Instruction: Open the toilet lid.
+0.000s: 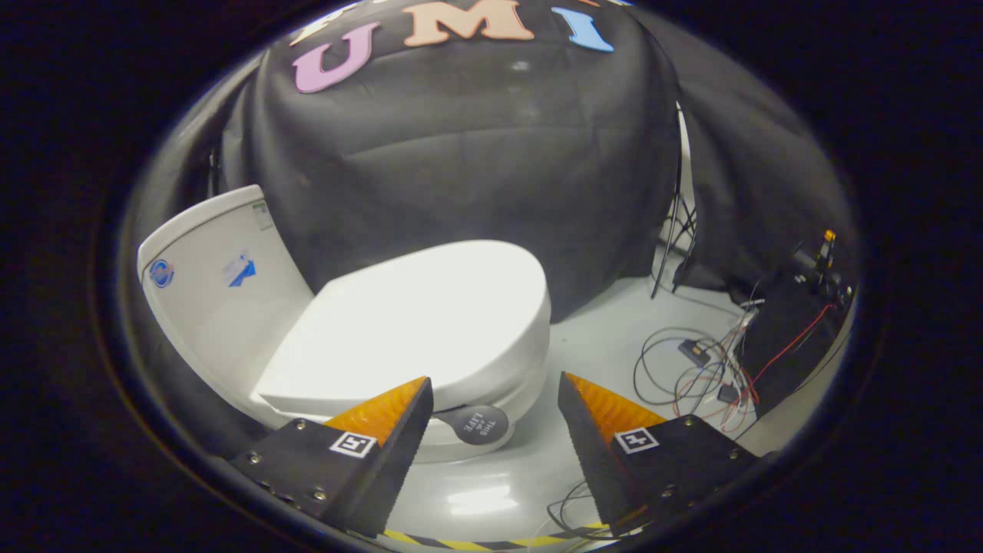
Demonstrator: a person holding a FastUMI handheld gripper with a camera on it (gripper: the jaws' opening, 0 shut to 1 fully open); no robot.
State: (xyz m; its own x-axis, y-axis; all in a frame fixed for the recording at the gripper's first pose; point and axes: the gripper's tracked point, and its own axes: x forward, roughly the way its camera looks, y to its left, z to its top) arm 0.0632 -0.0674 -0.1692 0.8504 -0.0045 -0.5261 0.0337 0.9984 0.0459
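At the left stands the white toilet (230, 307), its tank (207, 269) rising against the black cloth wall (476, 153). The toilet lid (422, 315) lies flat and closed over the bowl, just beyond the tongs (495, 399). A small dark round handle tab (478, 424) sticks out from under the lid's front rim, between the two fingers and nearer the left one. The tongs are spread wide, pinching nothing; the left finger (384, 430) overlaps the lid's front edge in view. Pale floor (599, 346) shows between and past the fingers. To the right, loose cables (691, 369) coil on the floor beside dark equipment (791, 322).
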